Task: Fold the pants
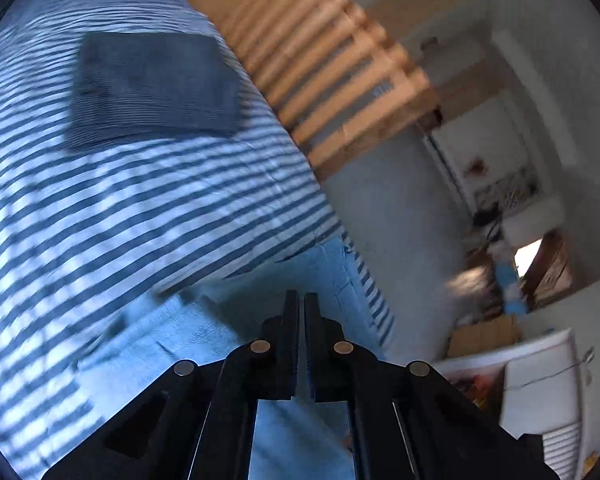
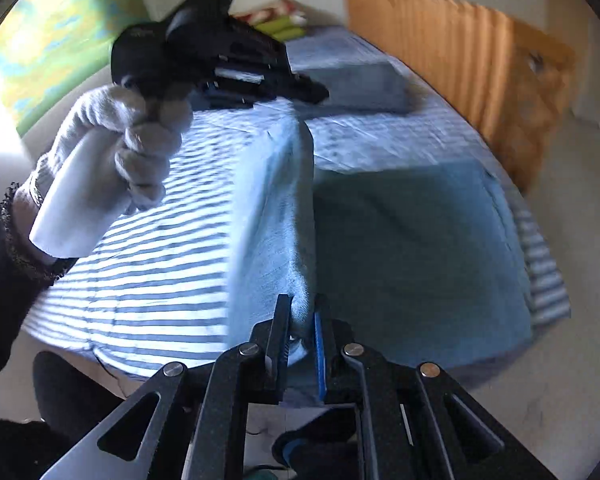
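Observation:
Light blue pants [image 2: 400,240] lie across the near end of a striped bed. My right gripper [image 2: 302,310] is shut on a fold of them, and the cloth rises from it in a ridge [image 2: 276,200] running away from the camera. In the right wrist view, a white-gloved hand [image 2: 132,140] holds my left gripper [image 2: 318,92] above the far end of that ridge. In its own view the left gripper [image 1: 301,300] has its fingers almost touching, with nothing showing between them and the pants [image 1: 220,320] just below. Both views are motion-blurred.
A folded dark grey garment [image 1: 152,84] lies farther up the striped bed cover [image 1: 100,220]. A wooden slatted bed frame [image 1: 332,60] runs along the bed's far side. Floor [image 1: 400,220], boxes [image 1: 484,332] and a white radiator [image 1: 548,380] lie beyond the bed's end.

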Action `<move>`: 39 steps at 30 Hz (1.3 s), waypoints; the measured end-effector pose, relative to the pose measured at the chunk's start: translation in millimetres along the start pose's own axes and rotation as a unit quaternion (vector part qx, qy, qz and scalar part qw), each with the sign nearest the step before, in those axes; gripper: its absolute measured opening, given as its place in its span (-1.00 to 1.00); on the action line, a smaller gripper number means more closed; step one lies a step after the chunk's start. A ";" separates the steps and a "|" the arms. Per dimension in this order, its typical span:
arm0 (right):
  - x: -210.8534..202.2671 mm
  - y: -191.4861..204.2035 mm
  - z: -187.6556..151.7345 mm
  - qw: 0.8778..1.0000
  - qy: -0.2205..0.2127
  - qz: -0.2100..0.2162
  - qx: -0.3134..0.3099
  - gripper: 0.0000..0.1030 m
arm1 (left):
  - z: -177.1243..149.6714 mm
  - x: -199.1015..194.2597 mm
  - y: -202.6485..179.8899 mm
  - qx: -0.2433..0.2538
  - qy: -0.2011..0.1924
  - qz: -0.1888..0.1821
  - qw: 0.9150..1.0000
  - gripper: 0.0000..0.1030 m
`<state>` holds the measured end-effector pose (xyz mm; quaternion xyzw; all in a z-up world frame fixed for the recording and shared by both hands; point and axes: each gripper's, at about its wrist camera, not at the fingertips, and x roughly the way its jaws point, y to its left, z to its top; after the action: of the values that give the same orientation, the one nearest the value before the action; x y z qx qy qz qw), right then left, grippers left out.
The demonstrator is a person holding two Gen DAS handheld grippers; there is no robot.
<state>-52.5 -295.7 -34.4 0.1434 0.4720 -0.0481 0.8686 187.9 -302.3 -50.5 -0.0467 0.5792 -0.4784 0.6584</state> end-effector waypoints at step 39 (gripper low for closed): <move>81.6 -66.4 -5.2 0.991 0.117 -0.067 -0.020 -0.82 | -8.2 62.4 62.2 0.052 0.071 0.072 0.993 -0.76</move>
<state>-26.3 -353.3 -118.6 0.0983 0.5798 -0.0796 0.8049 209.1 -307.5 -136.2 0.0640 0.6003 -0.4612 0.6502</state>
